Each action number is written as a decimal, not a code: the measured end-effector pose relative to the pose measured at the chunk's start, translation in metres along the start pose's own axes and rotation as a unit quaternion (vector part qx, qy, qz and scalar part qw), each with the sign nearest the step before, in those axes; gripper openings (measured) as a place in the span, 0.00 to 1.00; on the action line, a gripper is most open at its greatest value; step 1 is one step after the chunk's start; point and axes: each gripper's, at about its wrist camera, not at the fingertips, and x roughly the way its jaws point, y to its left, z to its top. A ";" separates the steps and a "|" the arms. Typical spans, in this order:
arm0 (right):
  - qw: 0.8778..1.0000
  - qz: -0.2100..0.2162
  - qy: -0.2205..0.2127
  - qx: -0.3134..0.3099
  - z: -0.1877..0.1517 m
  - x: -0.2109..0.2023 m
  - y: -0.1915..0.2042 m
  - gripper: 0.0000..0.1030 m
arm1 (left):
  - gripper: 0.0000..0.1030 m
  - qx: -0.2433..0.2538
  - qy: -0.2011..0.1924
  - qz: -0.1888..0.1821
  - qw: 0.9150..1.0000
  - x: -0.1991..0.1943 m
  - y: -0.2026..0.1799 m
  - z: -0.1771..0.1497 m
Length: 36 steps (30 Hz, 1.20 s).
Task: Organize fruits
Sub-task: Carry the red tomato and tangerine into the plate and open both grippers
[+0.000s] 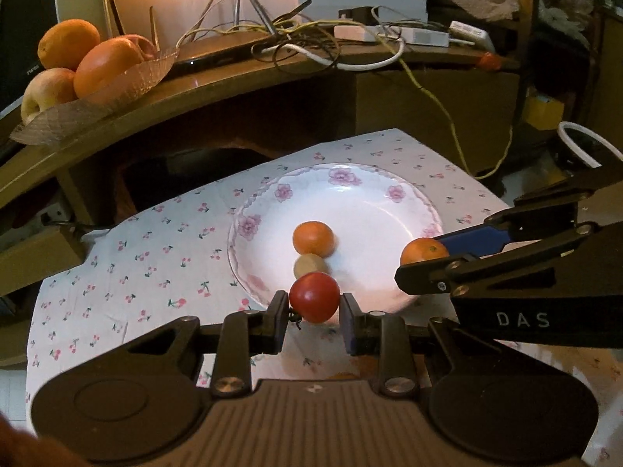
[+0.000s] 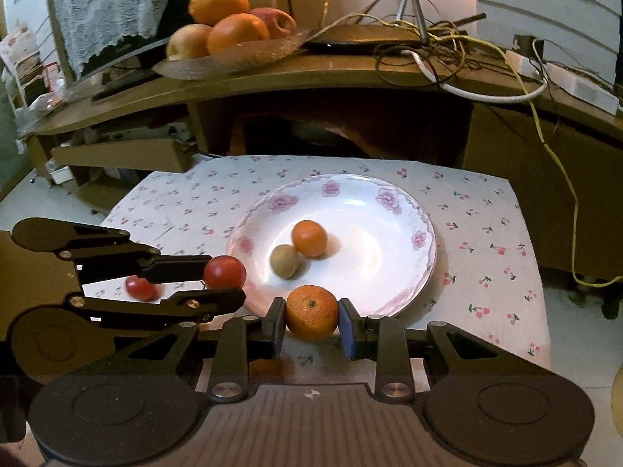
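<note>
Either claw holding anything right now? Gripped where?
Both. The left claw pinches a red tomato across its sides. The right claw pinches a small orange across its sides, stem scar facing the camera.

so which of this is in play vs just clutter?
In play: left gripper on tomato; right gripper on mandarin; plate; loose tomato.
Clutter: shelf fruit bowl, cables, router.

We see the plate (image 2: 389, 202) ahead of both jaws, on the cloth (image 2: 486, 233). A mandarin (image 2: 309, 238) and kiwi (image 2: 285, 260) lie touching in it. A tomato (image 2: 141, 287) lies left of the right jaws.
</note>
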 end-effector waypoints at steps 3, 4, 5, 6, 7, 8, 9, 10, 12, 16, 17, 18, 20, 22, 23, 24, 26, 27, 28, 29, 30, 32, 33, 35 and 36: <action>1.000 -0.005 0.000 0.006 0.004 0.009 -0.004 0.30 | 0.33 -0.003 0.000 0.000 1.000 0.006 0.003 0.003; 1.000 -0.006 0.001 0.008 0.005 0.012 -0.006 0.29 | 0.33 -0.002 0.000 -0.001 1.000 0.008 0.004 0.004; 1.000 -0.006 0.002 0.010 0.006 0.014 -0.007 0.30 | 0.33 -0.002 0.002 -0.002 1.000 0.011 0.004 0.004; 1.000 -0.007 0.003 0.011 0.007 0.016 -0.008 0.30 | 0.33 -0.003 0.004 -0.003 1.000 0.013 0.005 0.005; 1.000 -0.009 0.004 0.011 0.007 0.018 -0.009 0.29 | 0.33 -0.003 0.006 -0.004 1.000 0.015 0.005 0.005; 1.000 -0.011 0.006 0.011 0.008 0.020 -0.010 0.29 | 0.33 -0.001 0.007 -0.004 1.000 0.018 0.005 0.005; 1.000 -0.011 0.006 0.011 0.008 0.022 -0.011 0.30 | 0.33 0.001 0.008 -0.004 1.000 0.020 0.005 0.005; 1.000 -0.010 0.007 0.010 0.008 0.024 -0.012 0.30 | 0.33 0.002 0.009 -0.004 1.000 0.022 0.005 0.005; 1.000 -0.011 0.011 0.008 0.007 0.028 -0.014 0.30 | 0.33 0.001 0.013 -0.005 1.000 0.026 0.005 0.004; 1.000 -0.014 0.015 -0.001 0.008 0.035 -0.013 0.30 | 0.33 0.000 0.012 -0.004 1.000 0.030 0.008 0.003; 1.000 -0.013 0.015 -0.004 0.008 0.036 -0.013 0.30 | 0.33 0.000 0.011 -0.004 1.000 0.030 0.008 0.003; 1.000 -0.012 0.015 -0.005 0.009 0.037 -0.013 0.30 | 0.33 -0.001 0.011 -0.005 1.000 0.031 0.009 0.003; 1.000 -0.013 0.017 -0.006 0.009 0.040 -0.014 0.30 | 0.33 -0.001 0.011 -0.007 1.000 0.032 0.009 0.002; 1.000 -0.017 0.019 -0.006 0.009 0.042 -0.014 0.31 | 0.33 0.002 0.012 -0.009 1.000 0.033 0.008 0.003; 1.000 -0.018 0.019 -0.004 0.009 0.042 -0.015 0.31 | 0.33 0.005 0.013 -0.009 1.000 0.033 0.007 0.003; 1.000 -0.018 0.018 -0.004 0.009 0.042 -0.015 0.31 | 0.33 0.006 0.013 -0.008 1.000 0.032 0.006 0.003; 1.000 -0.020 0.017 -0.003 0.009 0.041 -0.014 0.31 | 0.33 0.006 0.013 -0.006 1.000 0.031 0.006 0.003; 1.000 -0.021 0.015 -0.003 0.009 0.041 -0.014 0.32 | 0.34 0.005 0.013 -0.006 1.000 0.031 0.007 0.003; 1.000 -0.020 0.015 -0.004 0.009 0.040 -0.014 0.32 | 0.34 0.004 0.013 -0.007 1.000 0.031 0.007 0.004; 1.000 -0.018 0.013 -0.003 0.009 0.039 -0.014 0.32 | 0.34 0.002 0.013 -0.006 1.000 0.030 0.008 0.004; 1.000 -0.017 0.012 -0.002 0.009 0.039 -0.015 0.34 | 0.35 0.002 0.011 -0.005 1.000 0.030 0.008 0.004; 1.000 -0.016 0.007 -0.002 0.010 0.037 -0.016 0.36 | 0.35 0.001 0.008 -0.004 1.000 0.029 0.009 0.005; 1.000 -0.017 0.005 -0.001 0.010 0.036 -0.016 0.36 | 0.36 0.001 0.007 -0.004 1.000 0.028 0.009 0.006; 1.000 -0.015 0.002 0.002 0.011 0.035 -0.017 0.36 | 0.36 0.001 0.005 -0.004 1.000 0.027 0.009 0.006; 1.000 -0.015 0.001 0.003 0.012 0.035 -0.017 0.36 | 0.36 0.000 0.004 -0.004 1.000 0.026 0.010 0.006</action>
